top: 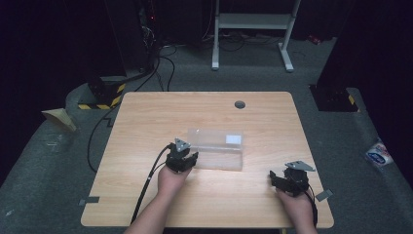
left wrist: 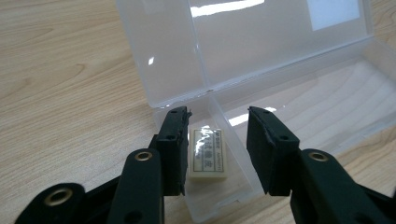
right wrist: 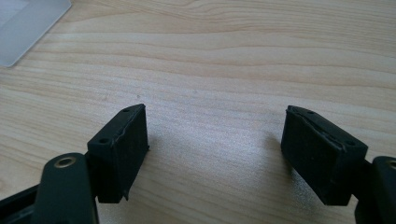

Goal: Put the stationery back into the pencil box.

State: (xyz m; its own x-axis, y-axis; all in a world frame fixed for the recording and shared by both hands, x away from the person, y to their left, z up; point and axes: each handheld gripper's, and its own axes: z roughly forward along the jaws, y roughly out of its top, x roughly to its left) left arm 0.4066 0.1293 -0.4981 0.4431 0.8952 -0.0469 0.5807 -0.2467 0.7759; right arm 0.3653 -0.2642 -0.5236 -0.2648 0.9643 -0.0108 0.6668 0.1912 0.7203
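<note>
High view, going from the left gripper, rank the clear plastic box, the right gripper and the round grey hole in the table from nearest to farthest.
1. Clear plastic box: right beside the left gripper, at mid-table, lid open.
2. Right gripper: across the near edge, to the right.
3. Round grey hole: far side of the table, beyond the box.

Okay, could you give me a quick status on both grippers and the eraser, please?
Left gripper open, eraser lying between its jaws inside the clear box. Right gripper open over bare table. Nothing in the way.
</note>
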